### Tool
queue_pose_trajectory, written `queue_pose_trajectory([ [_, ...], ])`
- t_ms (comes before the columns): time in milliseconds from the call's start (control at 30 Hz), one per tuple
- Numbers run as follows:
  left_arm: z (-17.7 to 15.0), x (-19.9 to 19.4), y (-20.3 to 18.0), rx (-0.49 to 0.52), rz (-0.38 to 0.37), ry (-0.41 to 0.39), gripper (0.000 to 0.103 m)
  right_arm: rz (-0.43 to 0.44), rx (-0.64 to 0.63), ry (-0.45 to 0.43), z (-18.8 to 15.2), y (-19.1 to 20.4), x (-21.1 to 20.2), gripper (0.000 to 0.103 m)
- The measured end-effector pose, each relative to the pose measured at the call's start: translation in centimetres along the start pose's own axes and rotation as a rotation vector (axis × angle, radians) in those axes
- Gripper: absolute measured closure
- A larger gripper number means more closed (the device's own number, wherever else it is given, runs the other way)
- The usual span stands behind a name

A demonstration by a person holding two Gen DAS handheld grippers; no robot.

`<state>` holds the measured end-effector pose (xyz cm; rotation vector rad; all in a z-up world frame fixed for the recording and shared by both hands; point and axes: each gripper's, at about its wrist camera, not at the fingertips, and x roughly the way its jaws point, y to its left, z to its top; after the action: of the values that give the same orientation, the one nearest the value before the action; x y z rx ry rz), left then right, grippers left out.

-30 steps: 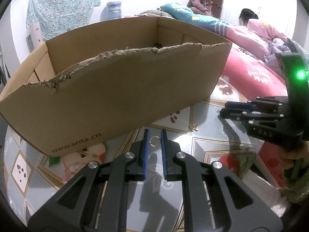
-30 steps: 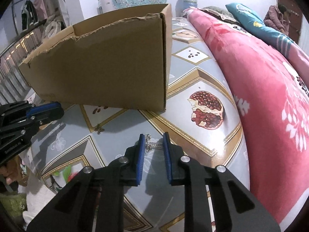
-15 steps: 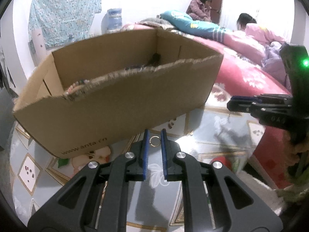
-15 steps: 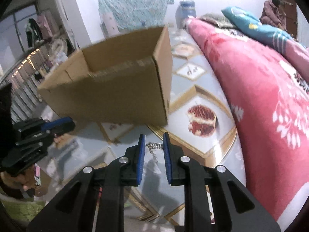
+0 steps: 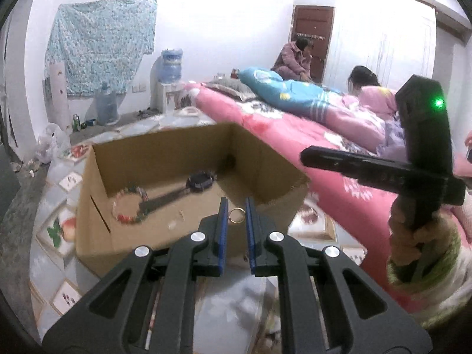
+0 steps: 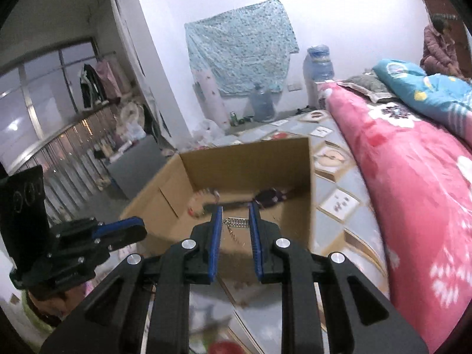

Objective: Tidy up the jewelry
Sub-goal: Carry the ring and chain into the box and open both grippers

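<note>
My left gripper [image 5: 235,215] is shut on a small gold ring [image 5: 236,215], held above the near wall of an open cardboard box [image 5: 165,150]. My right gripper [image 6: 235,221] is shut on a silver chain [image 6: 236,222], which hangs between the blue pads above the same box [image 6: 250,159]. Inside the box lie a beaded bracelet [image 5: 124,206] and a dark wristwatch [image 5: 199,179]; the watch also shows in the right wrist view [image 6: 270,197]. The right gripper's body shows in the left wrist view [image 5: 383,168], and the left gripper's body in the right wrist view [image 6: 88,242].
The box stands on a patterned sheet [image 6: 339,203] beside a pink floral quilt [image 6: 413,183]. Two people [image 5: 298,56] sit at the far end of the bed. Water jugs [image 5: 171,65] stand by the back wall.
Both grippers have risen from the sheet with the ring and the chain and now look down into the box from above its near wall.
</note>
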<state>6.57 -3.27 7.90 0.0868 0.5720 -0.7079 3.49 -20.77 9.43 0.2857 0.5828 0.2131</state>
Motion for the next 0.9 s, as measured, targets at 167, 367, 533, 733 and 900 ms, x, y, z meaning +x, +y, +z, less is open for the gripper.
queue_pose_trajectory([
  [167,2.4,2.6,1.7,-0.034,0.028,0.027,0.092,0.042,0.058,0.061,1.7,-0.5,3.9,0.084],
  [367,3.5,6.4,3.9,-0.074,0.076,0.086,0.092,0.013,0.040,0.145,2.4,-0.2,8.3,0.084],
  [533,3.1,8.7,5.0,-0.107,0.108,0.148,0.090,-0.012,0.014,0.196,2.0,0.3,10.2,0.082],
  [733,2.5,8.6,5.2,-0.111,0.141,0.143,0.068,-0.017,0.010,0.181,1.9,0.2,9.7,0.069],
  [900,2.7,7.4,4.7,-0.097,0.177,0.118,0.052,-0.006,0.009,0.152,2.0,0.3,8.7,0.064],
])
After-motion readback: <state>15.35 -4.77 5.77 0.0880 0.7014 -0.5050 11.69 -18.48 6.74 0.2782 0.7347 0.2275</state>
